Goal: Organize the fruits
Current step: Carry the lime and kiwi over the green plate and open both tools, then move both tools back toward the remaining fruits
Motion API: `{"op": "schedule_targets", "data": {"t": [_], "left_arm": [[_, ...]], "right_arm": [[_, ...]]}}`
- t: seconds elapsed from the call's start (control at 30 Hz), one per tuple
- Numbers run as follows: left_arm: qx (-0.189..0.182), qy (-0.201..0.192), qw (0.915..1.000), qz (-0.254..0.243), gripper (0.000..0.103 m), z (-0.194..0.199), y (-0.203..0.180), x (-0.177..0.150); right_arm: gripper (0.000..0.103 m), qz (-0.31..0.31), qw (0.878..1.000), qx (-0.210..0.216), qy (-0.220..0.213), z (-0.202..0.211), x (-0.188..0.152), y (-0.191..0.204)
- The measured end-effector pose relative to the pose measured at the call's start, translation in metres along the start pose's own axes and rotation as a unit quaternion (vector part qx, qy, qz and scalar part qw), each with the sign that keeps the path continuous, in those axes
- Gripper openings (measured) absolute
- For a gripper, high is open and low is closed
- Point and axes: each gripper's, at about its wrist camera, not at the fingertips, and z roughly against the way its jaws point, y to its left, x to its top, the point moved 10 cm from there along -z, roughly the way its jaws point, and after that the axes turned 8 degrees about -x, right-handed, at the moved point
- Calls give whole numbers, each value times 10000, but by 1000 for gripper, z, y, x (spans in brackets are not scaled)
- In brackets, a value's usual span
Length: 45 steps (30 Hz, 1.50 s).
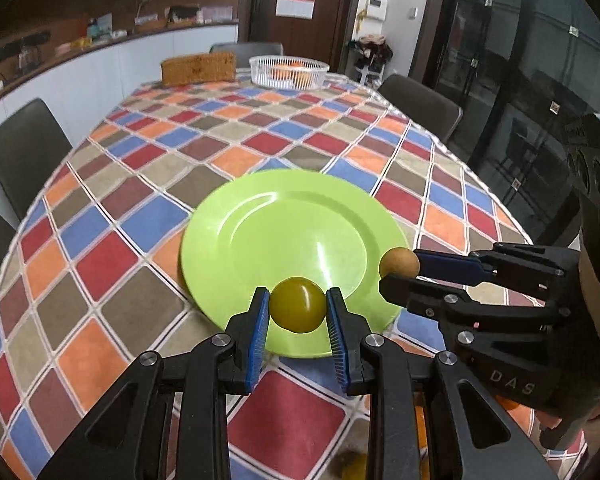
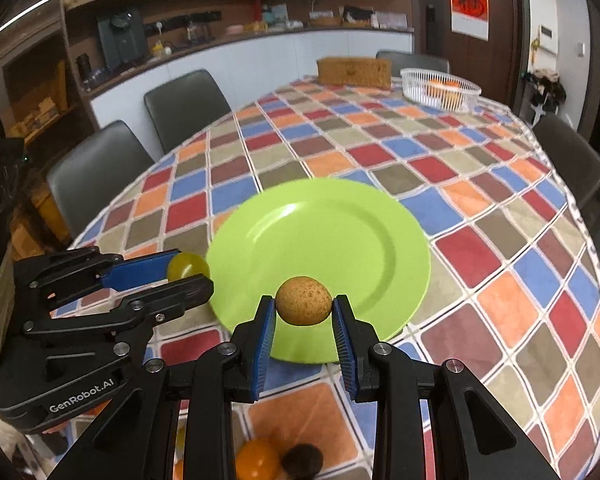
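Both grippers loaded, hovering at near rim of green plate.

Left gripper clamped on a yellow-green round fruit; right gripper clamped on a tan speckled fruit, the two side by side. Green plate bare, on checked tablecloth. Orange fruit and dark fruit lie on cloth below right gripper. White basket with oranges at far end, beside a brown box.

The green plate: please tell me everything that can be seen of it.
The green plate is round and lime green, glossy like plastic, with a broad flat rim around a shallow centre. It lies flat on the checkered tablecloth and nothing lies on it. Two grippers hold small fruits above its near edge; neither visibly touches it.
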Motion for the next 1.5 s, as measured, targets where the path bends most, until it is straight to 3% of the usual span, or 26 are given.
{"op": "schedule_targets", "data": {"t": [0.4,0.8,0.97,1.2,1.33,1.5], "left_arm": [[68,418,9991,71,29,-27,12,-13],[164,79,9998,-26,33,15,1,-10],[442,-294,9983,-255,43,54,-8,-11],[720,-714,9947,-163,67,106,-17,-17],[815,-836,9931,-135,80,127,-20,-26],[869,-841,9926,-118,88,143,-23,-46]], "right_arm": [[31,-279,9987,55,434,-33,-9,-9],[32,-349,9991,38,226,-4,-11,-6],[38,-196,9996,-155,-129,30,-10,-2],[50,-143,9981,-281,-523,78,-14,5],[56,-247,9976,-260,-588,99,-23,9],[61,-387,9972,-253,-594,115,-38,13]]}}
